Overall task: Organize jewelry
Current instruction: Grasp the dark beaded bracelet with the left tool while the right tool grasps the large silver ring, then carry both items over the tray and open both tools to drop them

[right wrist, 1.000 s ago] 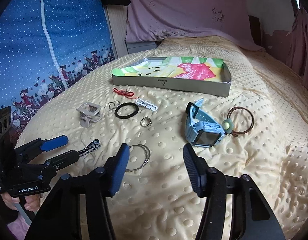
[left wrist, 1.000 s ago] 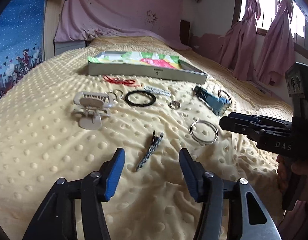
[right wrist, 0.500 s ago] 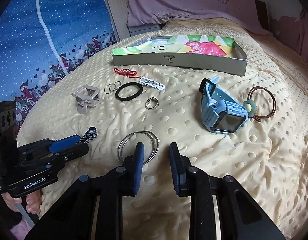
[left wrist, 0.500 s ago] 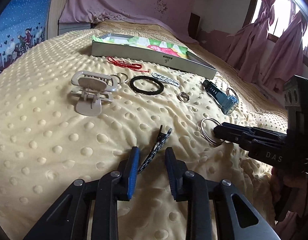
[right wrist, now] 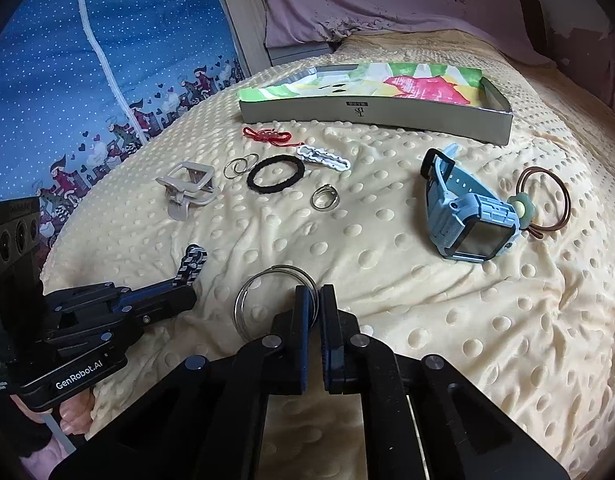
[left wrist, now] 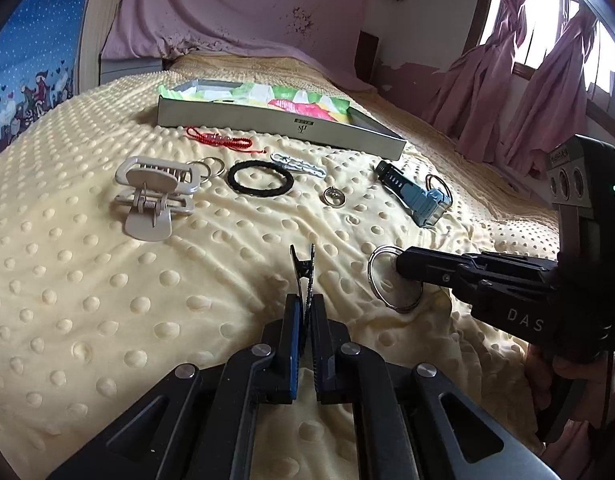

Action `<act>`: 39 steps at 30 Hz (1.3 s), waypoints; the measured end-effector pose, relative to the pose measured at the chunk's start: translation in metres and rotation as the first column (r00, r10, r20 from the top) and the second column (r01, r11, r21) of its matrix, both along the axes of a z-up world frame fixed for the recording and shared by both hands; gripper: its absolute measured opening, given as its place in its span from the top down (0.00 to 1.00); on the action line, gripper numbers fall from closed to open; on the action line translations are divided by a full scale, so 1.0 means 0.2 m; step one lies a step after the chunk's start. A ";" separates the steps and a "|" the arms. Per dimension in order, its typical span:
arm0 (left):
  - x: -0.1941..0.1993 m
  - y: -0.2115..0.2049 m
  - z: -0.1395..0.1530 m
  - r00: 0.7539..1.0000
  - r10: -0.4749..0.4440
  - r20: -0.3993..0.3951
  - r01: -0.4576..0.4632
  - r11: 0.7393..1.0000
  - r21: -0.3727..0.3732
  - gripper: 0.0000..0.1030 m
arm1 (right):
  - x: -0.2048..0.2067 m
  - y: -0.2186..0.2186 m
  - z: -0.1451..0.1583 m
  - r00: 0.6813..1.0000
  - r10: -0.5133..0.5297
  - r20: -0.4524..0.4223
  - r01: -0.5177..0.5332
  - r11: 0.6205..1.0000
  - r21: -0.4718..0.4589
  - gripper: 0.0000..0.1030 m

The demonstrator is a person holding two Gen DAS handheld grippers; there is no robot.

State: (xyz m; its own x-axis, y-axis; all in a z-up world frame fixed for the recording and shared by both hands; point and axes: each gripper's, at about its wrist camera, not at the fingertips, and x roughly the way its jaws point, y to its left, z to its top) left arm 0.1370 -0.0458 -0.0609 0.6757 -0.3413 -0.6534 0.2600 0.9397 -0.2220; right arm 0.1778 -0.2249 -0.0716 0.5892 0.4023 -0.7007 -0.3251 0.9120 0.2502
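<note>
Left wrist view: left gripper (left wrist: 305, 312) jaws have just closed, pinched tight on the black-and-white patterned hair clip (left wrist: 303, 270), which is lying on the yellow dotted bedspread (left wrist: 87, 280).
Right wrist view: right gripper (right wrist: 314, 308) jaws also just closed, clamped on the near edge of the thin silver bangles (right wrist: 263, 300).
Done so far: pretty much nothing, the shallow grey box with the colourful lining (right wrist: 371, 114) looks empty.
Left to do: red cord bracelet (right wrist: 267, 136), beige claw clip (right wrist: 185, 192), black hair tie (right wrist: 275, 174), silver ring (right wrist: 325, 199), blue kids' watch (right wrist: 467, 216), brown hair tie (right wrist: 543, 200).
Guess: first two pickups, whole pile to go.
</note>
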 end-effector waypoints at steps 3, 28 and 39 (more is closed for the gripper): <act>-0.01 0.01 0.02 1.000 0.015 0.023 -0.015 1.000 -0.011 0.95 | -0.03 0.01 0.02 0.999 0.011 0.031 -0.011 1.000 -0.013 0.96; 0.73 -0.10 0.37 0.978 0.100 0.185 -0.087 0.993 -0.076 0.95 | 0.48 -0.26 0.47 0.929 -0.201 0.311 0.151 0.973 0.177 0.98; 1.23 -0.20 0.22 0.996 0.062 0.072 -0.059 0.997 -0.041 0.95 | 0.94 -0.38 0.31 0.954 -0.245 0.175 0.216 0.961 0.173 0.98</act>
